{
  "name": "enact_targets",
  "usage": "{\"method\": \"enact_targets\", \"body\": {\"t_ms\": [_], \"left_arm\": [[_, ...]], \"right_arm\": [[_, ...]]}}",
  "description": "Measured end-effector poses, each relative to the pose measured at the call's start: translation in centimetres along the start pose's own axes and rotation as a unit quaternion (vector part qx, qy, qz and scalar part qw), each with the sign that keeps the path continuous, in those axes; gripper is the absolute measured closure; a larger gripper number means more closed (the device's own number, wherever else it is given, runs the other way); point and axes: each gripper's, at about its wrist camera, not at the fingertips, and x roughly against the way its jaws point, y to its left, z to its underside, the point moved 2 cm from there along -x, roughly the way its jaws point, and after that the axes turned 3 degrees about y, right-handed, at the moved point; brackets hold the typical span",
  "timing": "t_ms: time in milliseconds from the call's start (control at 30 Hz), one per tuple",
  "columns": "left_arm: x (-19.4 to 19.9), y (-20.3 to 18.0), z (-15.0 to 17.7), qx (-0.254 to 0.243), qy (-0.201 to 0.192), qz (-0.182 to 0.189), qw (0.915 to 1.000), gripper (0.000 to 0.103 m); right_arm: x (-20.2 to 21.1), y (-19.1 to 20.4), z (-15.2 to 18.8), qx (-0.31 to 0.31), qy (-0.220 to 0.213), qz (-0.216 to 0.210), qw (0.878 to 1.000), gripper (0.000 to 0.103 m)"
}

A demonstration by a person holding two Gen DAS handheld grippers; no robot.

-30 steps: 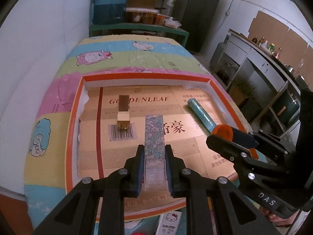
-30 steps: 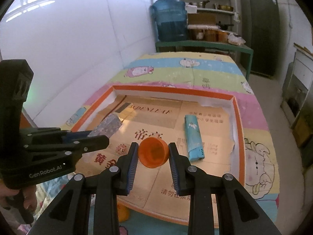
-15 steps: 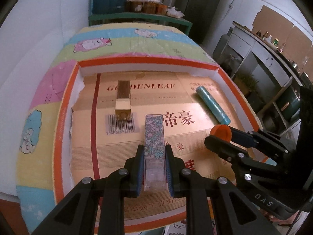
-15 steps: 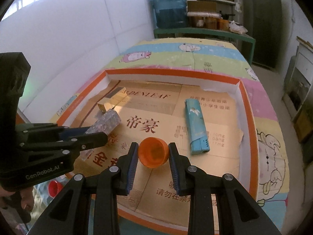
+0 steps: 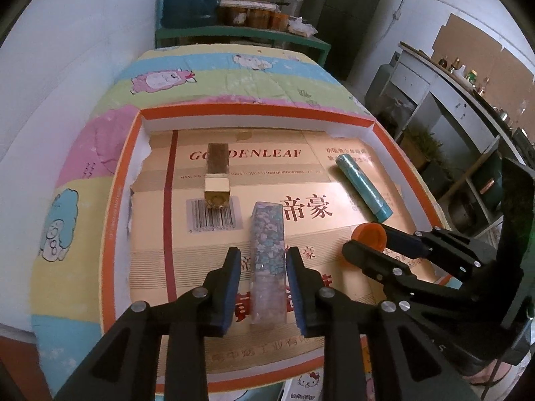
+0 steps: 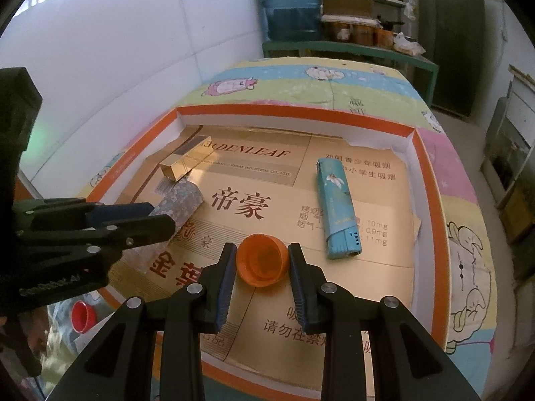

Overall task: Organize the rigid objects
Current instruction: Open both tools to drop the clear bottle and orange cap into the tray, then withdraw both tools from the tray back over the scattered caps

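Orange-rimmed shallow tray (image 5: pixel 110 200), lined with gold printed cardboard, sits on a pastel cartoon bedcover (image 5: pixel 100 140). We see the left gripper (image 5: pixel 264 260) with its jaws opening: the floral-patterned box (image 5: pixel 267 234) lies flat on the cardboard between the blue pads, clear gaps either side, so not pinched. Right gripper (image 6: pixel 262 260) clamps the orange bottle cap (image 6: pixel 262 260), pads pressing both sides, cap low over the cardboard near the tray's front; we cannot tell if it touches. Gold lipstick-like case (image 5: pixel 217 180) lies on its side toward the tray's back left, by the barcode. Teal lighter (image 6: pixel 339 207) lies flat at the right. Red cap (image 6: pixel 82 315) sits outside the tray, lower left in the right wrist view.
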Motion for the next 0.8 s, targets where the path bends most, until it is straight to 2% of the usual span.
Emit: {"method": "enact_targets", "body": {"t_ms": [133,233,800], "left_arm": [[0.7,0.2,0.2,0.003,-0.005,-0.002,1.0,0.074],[1.5,0.4,0.5,0.006,-0.012,-0.002,0.9999,0.074],[4.8,0.4,1.6,0.011,-0.034,-0.002,0.9994,0.074]], "right_arm": [[0.0,0.0,0.0,0.0,0.0,0.0,1.0,0.071],[0.2,0.0,0.0,-0.002,-0.001,0.0,1.0,0.066],[3.8,0.6,0.3,-0.005,-0.025,0.005,1.0,0.066]]}}
